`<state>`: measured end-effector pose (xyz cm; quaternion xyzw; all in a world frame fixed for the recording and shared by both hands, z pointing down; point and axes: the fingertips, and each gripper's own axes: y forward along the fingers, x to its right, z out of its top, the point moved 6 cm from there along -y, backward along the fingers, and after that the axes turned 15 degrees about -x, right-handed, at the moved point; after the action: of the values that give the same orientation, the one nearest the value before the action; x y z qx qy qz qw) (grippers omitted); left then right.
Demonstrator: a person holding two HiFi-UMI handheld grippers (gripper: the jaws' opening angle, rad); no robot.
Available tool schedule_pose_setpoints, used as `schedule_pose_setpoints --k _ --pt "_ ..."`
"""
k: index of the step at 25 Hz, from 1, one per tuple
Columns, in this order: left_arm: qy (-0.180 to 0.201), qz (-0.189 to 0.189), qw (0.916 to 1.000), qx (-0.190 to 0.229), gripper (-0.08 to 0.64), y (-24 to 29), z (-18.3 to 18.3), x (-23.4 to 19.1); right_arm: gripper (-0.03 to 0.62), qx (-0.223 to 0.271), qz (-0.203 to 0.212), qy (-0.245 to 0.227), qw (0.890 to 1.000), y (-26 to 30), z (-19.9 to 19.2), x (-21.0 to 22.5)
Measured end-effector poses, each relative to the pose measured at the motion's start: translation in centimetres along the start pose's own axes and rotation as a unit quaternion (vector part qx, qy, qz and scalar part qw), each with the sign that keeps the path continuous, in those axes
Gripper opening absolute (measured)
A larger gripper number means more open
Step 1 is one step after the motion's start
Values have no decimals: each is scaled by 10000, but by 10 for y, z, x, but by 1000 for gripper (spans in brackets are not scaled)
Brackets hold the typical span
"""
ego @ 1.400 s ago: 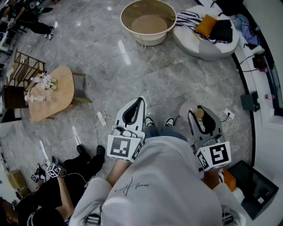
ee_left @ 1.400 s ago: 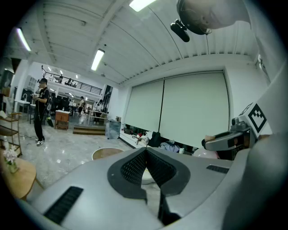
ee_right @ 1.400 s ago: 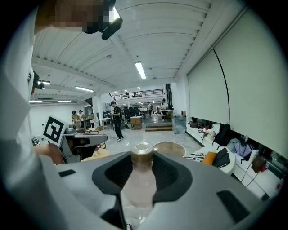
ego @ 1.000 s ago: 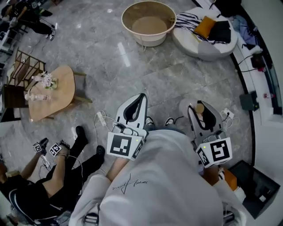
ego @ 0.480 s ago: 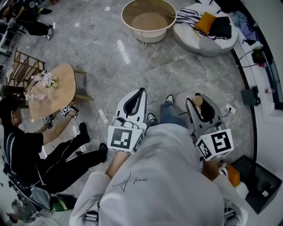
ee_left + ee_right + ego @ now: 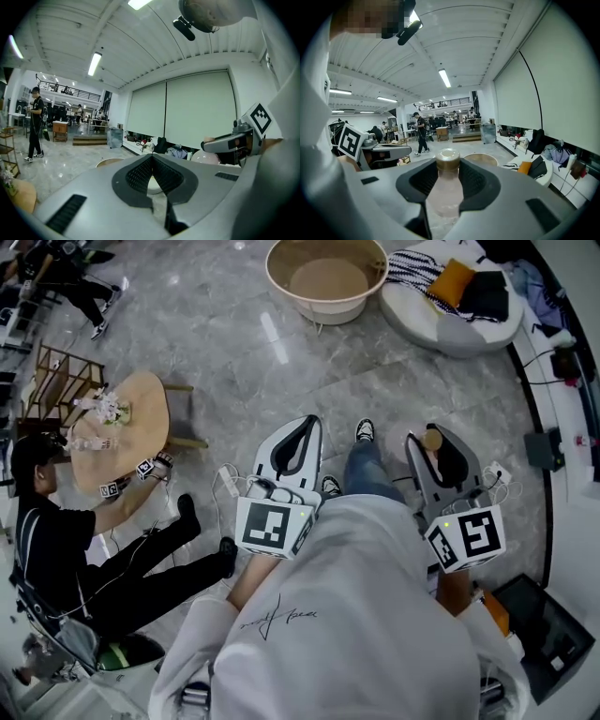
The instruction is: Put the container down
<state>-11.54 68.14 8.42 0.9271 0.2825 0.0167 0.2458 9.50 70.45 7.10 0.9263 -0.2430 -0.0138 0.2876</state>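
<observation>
The container [image 6: 446, 190] is a pale translucent bottle with a tan lid [image 6: 432, 440]. My right gripper [image 6: 447, 165] is shut on it, with the black pads pressing both sides and the lid standing just beyond the tips. In the head view the right gripper [image 6: 437, 452] is held at waist height above the grey marble floor. My left gripper [image 6: 306, 425] is level with it on the left. In the left gripper view the left gripper [image 6: 152, 158] is shut, tips touching, with nothing between the pads.
A round beige tub [image 6: 326, 277] stands on the floor far ahead, with a white cushion [image 6: 427, 310] carrying clothes to its right. At left are a small wooden table [image 6: 141, 423] and a person in black [image 6: 75, 549]. Cables [image 6: 225, 486] lie near my feet.
I have walked forward, so the tub and cushion sit higher in view. The person in black rose from the floor and reaches toward the wooden table. Both grippers keep the same hold.
</observation>
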Motion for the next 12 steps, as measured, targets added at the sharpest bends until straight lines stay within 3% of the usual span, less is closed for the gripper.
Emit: schedule_pose_setpoints --k 12 --pt "-12 97 9999 -44 18 78 44 -20 146 -38 362 -139 9992 67 43 70"
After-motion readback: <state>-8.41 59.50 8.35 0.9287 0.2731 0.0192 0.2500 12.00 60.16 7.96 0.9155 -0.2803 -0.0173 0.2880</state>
